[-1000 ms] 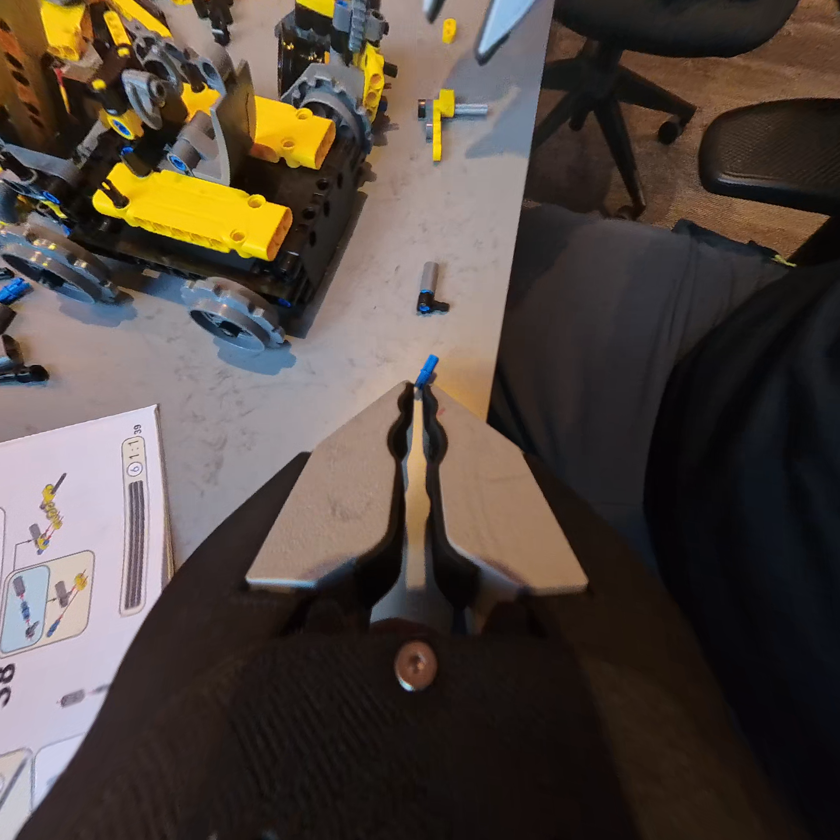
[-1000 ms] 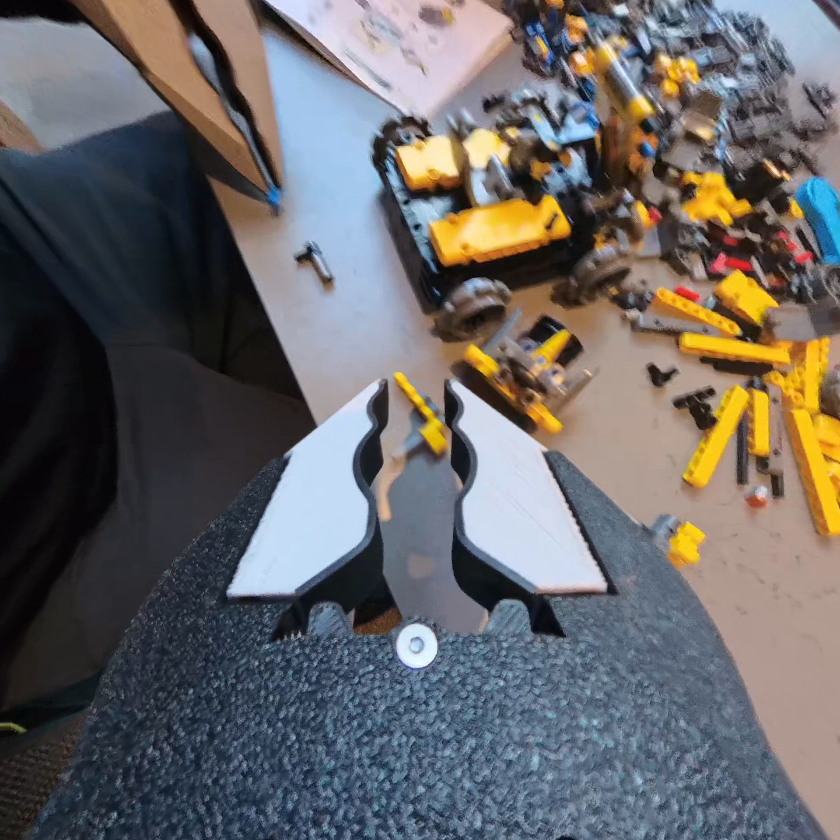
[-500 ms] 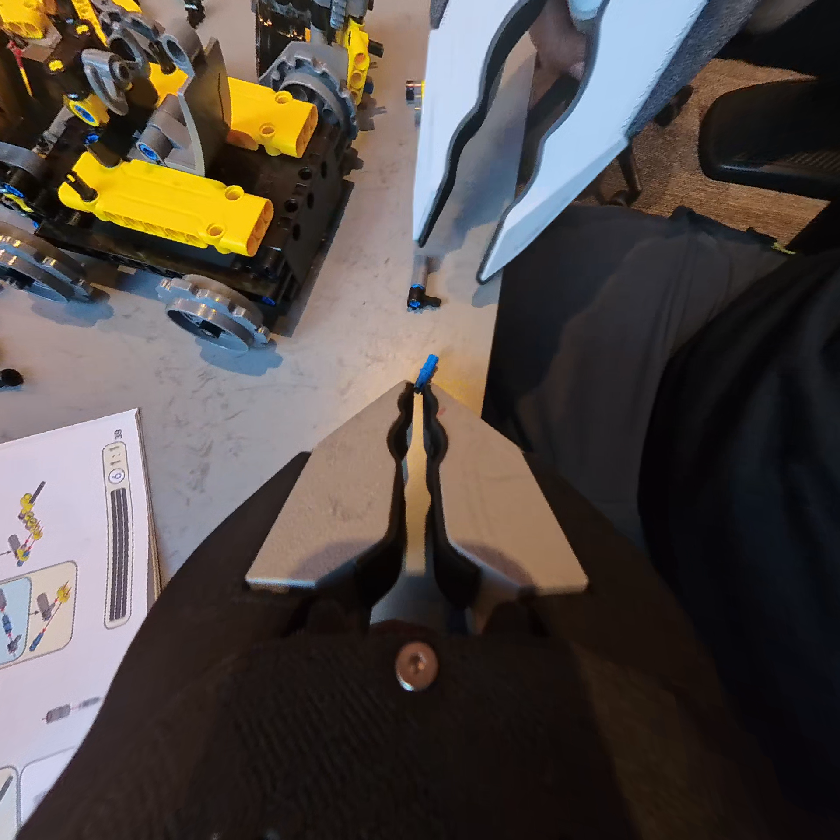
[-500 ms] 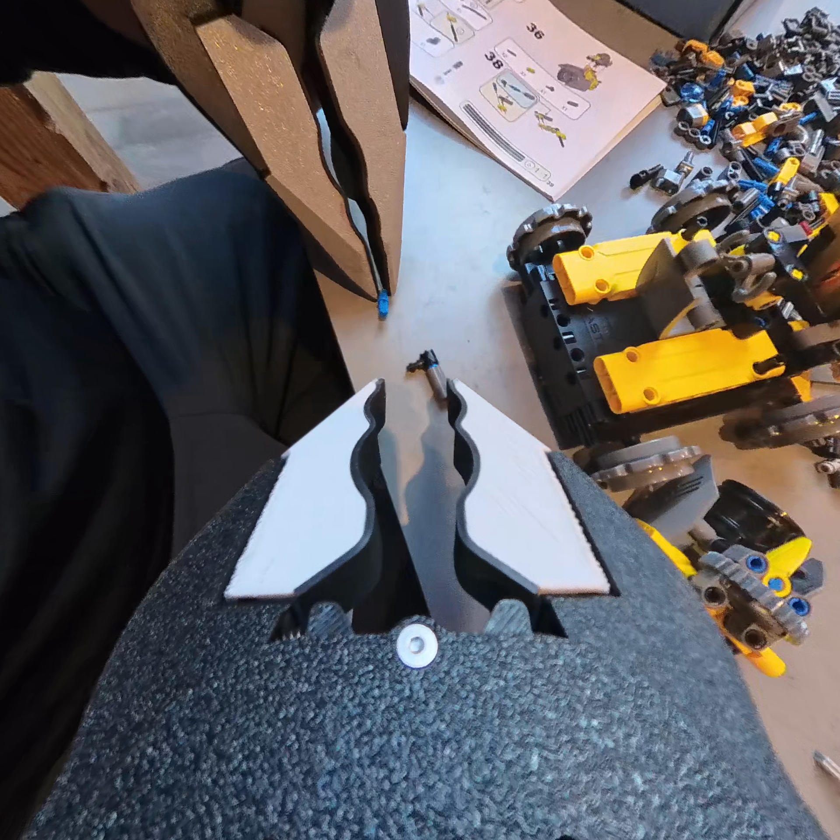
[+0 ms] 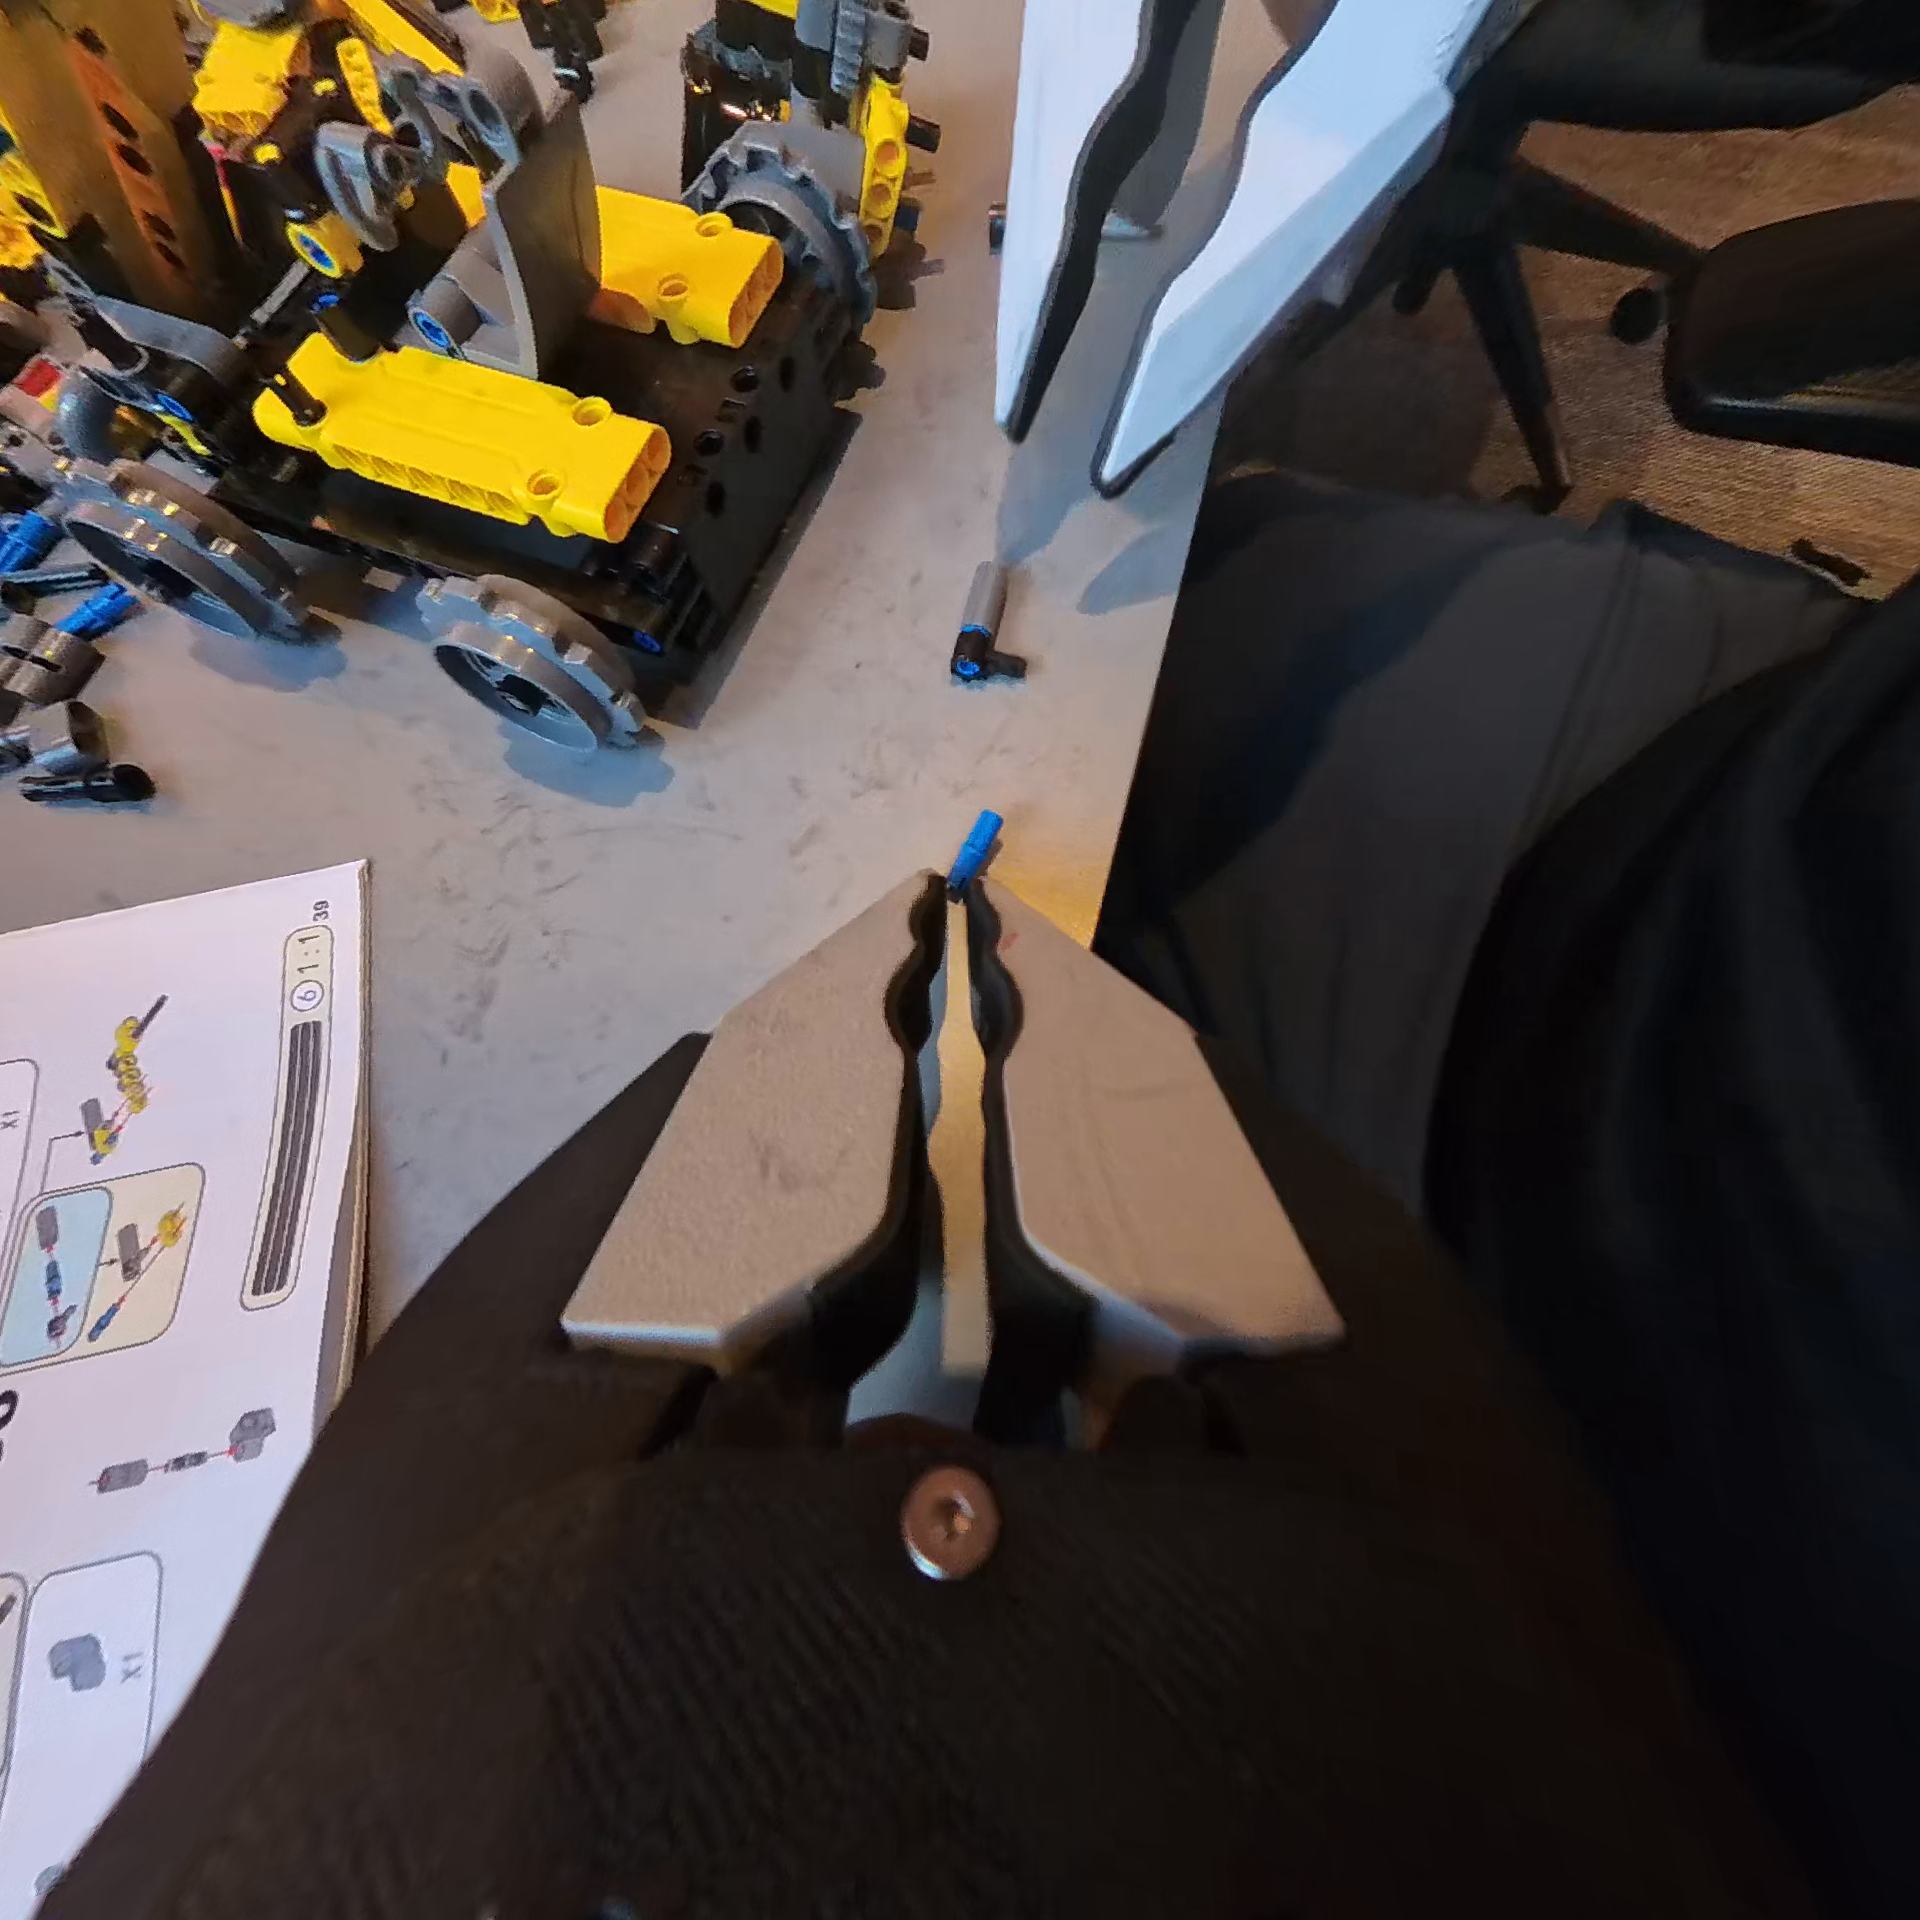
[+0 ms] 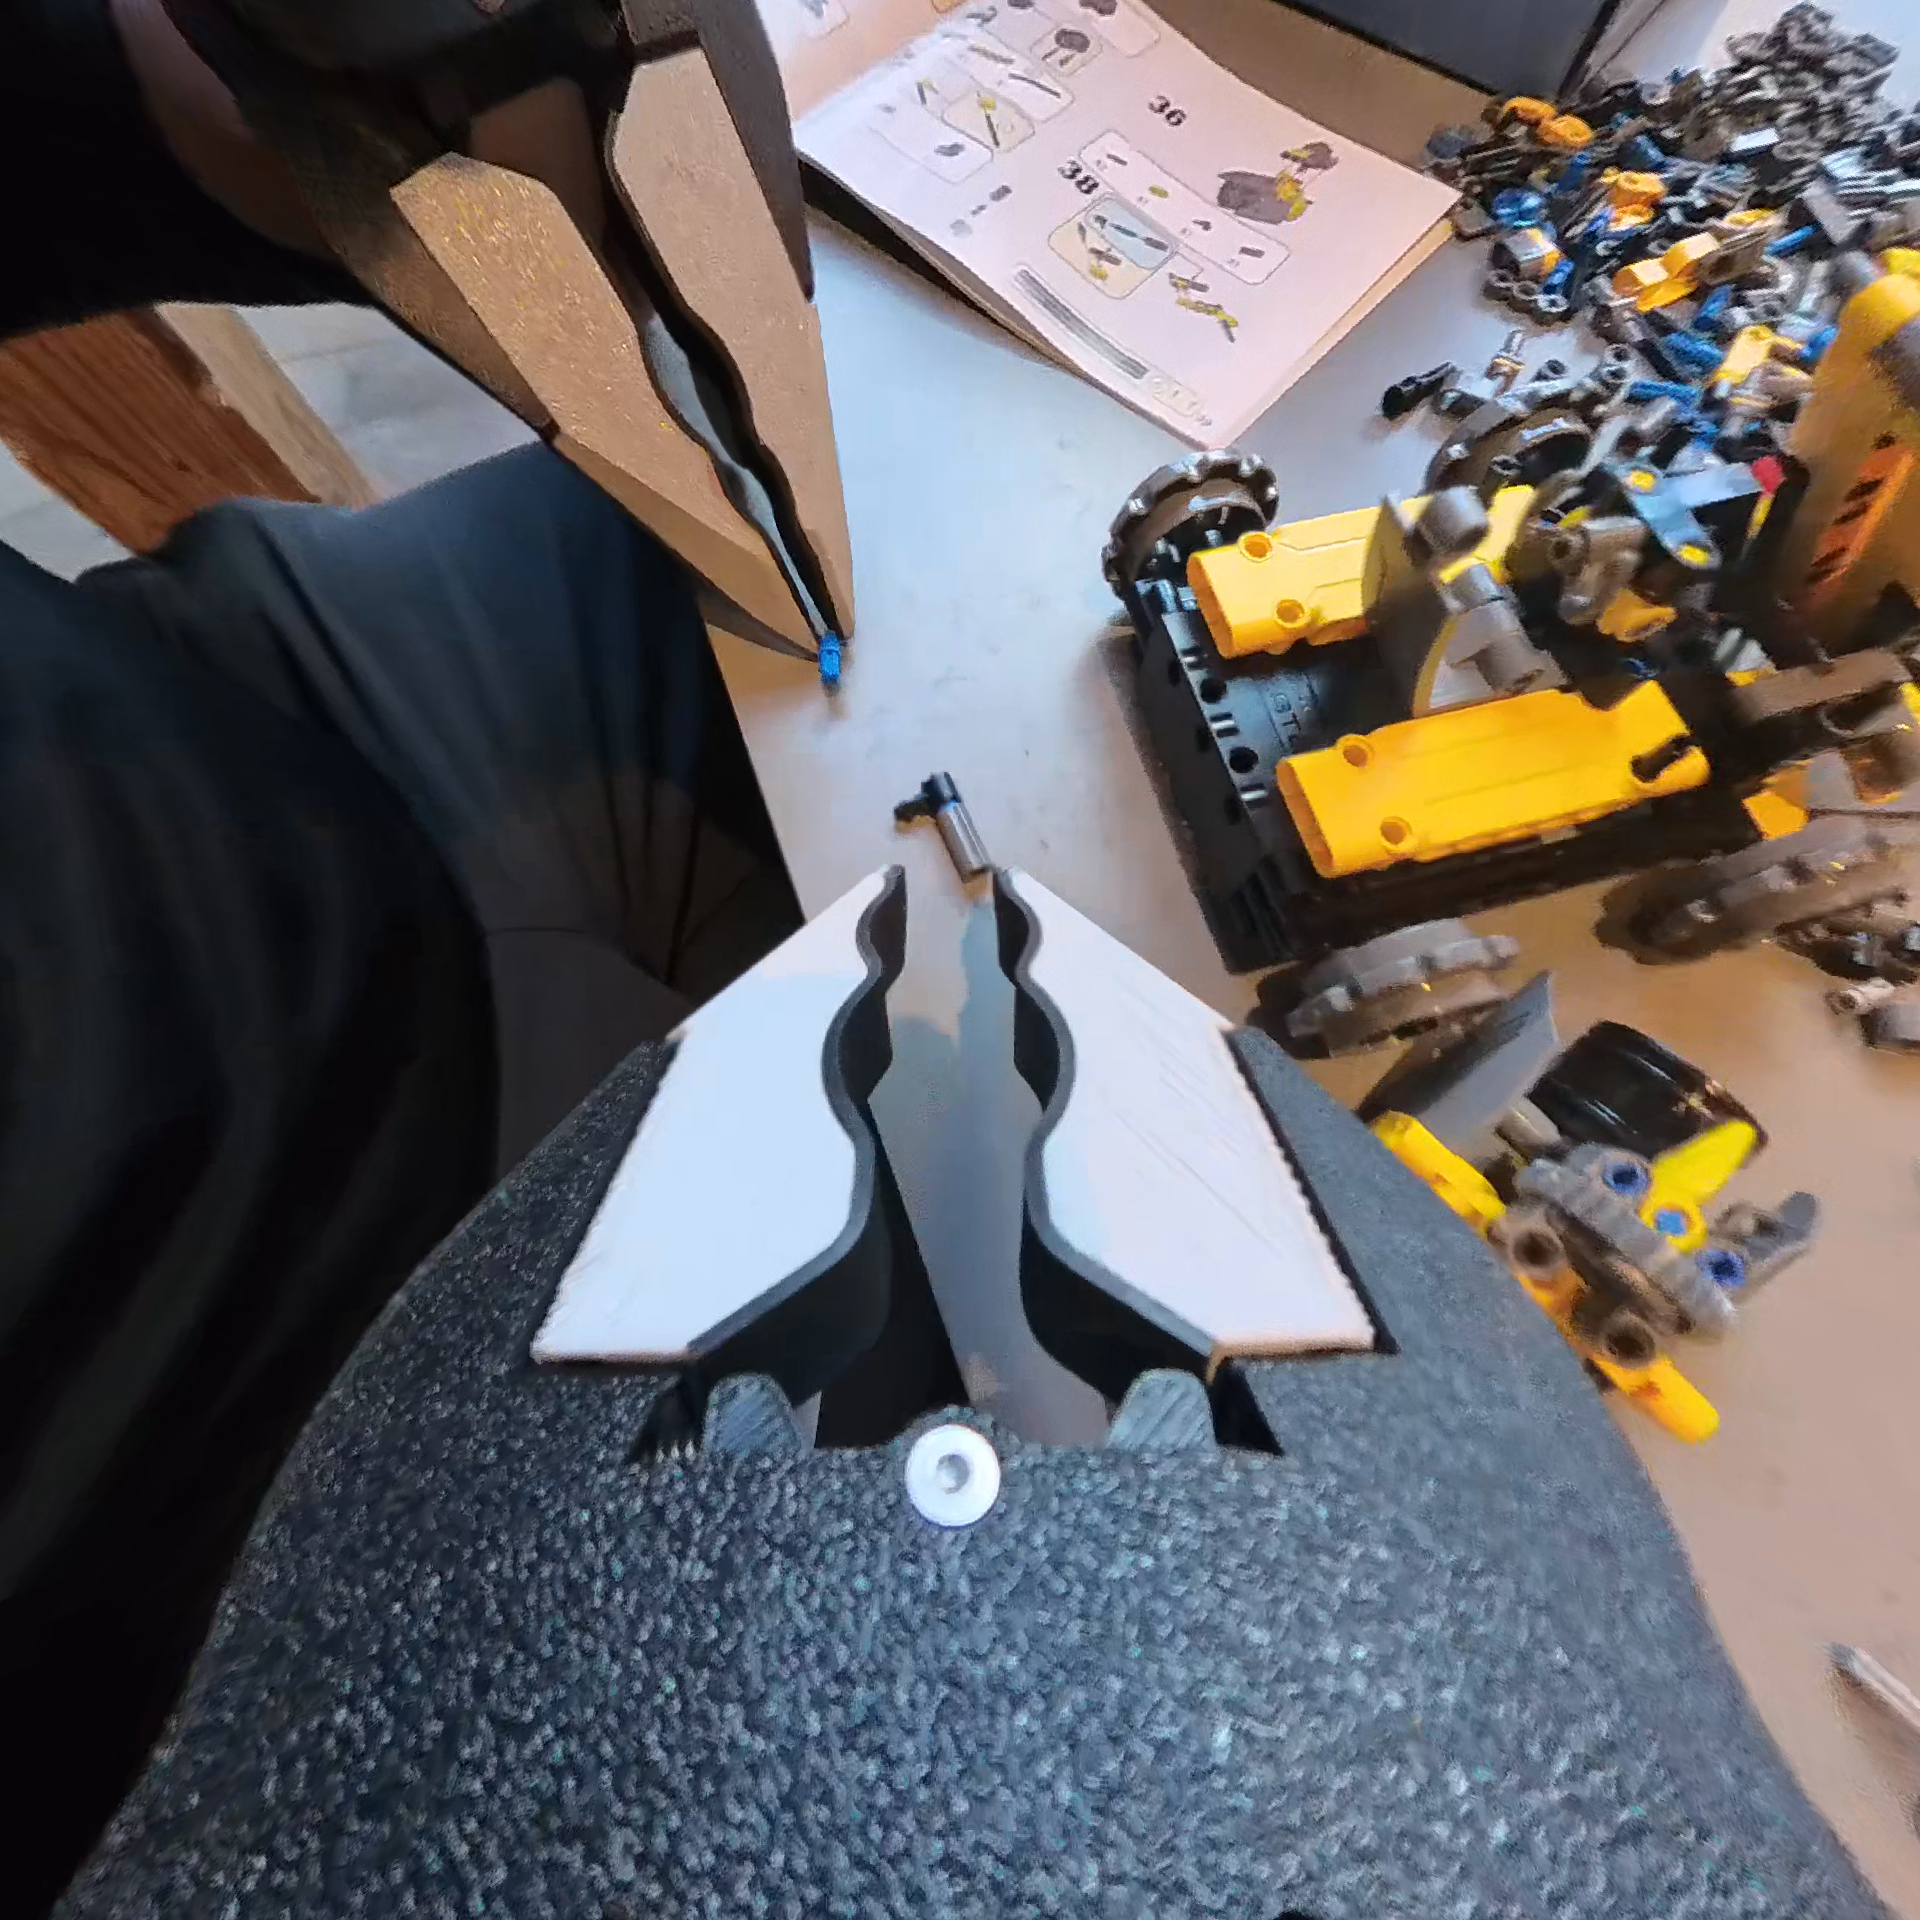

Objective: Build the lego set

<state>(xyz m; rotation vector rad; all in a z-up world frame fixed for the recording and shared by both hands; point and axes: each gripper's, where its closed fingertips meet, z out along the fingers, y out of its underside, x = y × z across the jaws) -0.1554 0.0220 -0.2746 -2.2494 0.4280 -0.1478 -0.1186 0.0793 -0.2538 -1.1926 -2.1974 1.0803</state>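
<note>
Pinching a small blue pin [image 5: 974,850] at its very tips, the left gripper [image 5: 958,900] hovers near the tabletop [image 5: 582,914] edge, its jaws nearly closed. In the right wrist view, the right gripper [image 6: 943,875] has its jaws parted and empty; a grey connector piece [image 6: 951,824] lies just ahead between them, lengthwise.

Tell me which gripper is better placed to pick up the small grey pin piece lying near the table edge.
Right. The right gripper is open, with the grey pin piece just beyond its fingertips. The left gripper is shut on a blue pin and sits farther back.
</note>
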